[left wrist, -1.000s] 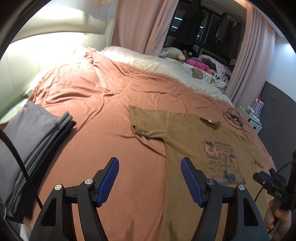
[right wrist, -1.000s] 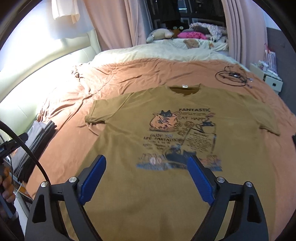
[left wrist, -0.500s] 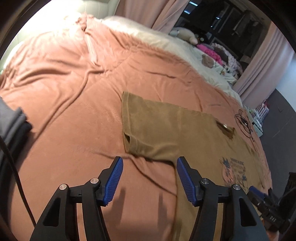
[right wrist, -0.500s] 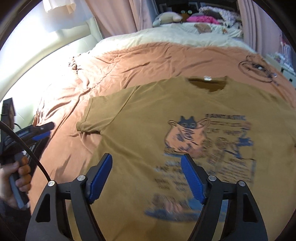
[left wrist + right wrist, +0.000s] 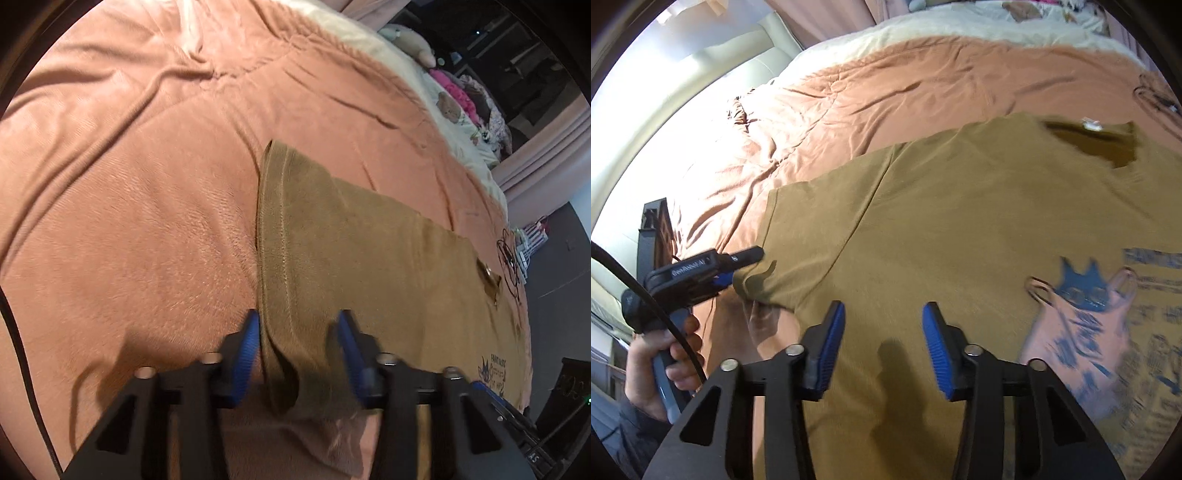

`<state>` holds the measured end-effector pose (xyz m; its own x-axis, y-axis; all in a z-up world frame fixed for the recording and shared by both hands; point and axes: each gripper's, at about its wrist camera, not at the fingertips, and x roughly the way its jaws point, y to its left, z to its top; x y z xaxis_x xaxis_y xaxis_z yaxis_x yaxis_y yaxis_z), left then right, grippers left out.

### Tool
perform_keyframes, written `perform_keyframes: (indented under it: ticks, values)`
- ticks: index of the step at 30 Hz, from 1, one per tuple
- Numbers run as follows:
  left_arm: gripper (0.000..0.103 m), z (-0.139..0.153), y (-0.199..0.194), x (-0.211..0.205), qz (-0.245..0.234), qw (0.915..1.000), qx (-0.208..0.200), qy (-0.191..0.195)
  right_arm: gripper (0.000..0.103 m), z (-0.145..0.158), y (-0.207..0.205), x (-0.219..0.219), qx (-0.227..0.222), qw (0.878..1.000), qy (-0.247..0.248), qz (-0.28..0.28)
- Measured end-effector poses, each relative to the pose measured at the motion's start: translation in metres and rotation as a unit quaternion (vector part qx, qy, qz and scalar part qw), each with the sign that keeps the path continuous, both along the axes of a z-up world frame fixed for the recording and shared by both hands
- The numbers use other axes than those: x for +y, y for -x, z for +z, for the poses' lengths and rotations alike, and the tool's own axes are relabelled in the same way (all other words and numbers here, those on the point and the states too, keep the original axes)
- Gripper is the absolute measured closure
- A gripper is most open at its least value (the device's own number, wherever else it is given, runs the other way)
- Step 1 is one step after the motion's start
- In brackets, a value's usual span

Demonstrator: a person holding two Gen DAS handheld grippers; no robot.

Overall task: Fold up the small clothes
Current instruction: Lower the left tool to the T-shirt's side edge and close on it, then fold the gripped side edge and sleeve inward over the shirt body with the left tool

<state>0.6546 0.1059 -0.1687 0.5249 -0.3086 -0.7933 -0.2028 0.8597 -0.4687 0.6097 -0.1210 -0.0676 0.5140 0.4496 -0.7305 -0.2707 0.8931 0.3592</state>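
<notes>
A brown T-shirt (image 5: 960,229) with a blue cat print lies flat, front up, on the salmon bedspread (image 5: 129,221). In the left wrist view its sleeve (image 5: 295,258) runs between the jaws of my left gripper (image 5: 297,343), which is open around the sleeve's hem and lower corner. The left gripper also shows in the right wrist view (image 5: 735,269) at that sleeve corner. My right gripper (image 5: 882,332) is open and empty, low over the shirt's body near the armpit seam.
A cream duvet (image 5: 960,26) and a plush toy (image 5: 410,37) lie at the far end of the bed. A black cable (image 5: 509,258) lies on the bedspread beyond the collar. A padded headboard (image 5: 701,62) runs along the left.
Both grippers have dropped closer to the shirt. My left gripper has moved forward onto the sleeve, which now sits between its narrowed jaws. My right gripper has moved left toward the sleeve side.
</notes>
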Motion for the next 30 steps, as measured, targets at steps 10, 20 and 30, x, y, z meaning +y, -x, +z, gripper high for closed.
perform_keyframes:
  ticks: [10,20,30]
  values:
    - [0.1,0.037,-0.004,-0.016,-0.029,0.999,-0.032,-0.005,0.085,-0.029,-0.054,0.032,0.043,0.998,-0.042,0.02]
    - [0.1,0.089,-0.021,-0.051,-0.071,0.9943,-0.077,-0.021,0.084,-0.029,-0.06,0.024,0.05,0.996,-0.06,0.029]
    - [0.1,0.095,-0.021,-0.119,-0.149,0.9856,-0.077,-0.024,0.049,-0.006,-0.019,-0.042,0.035,0.995,-0.088,-0.026]
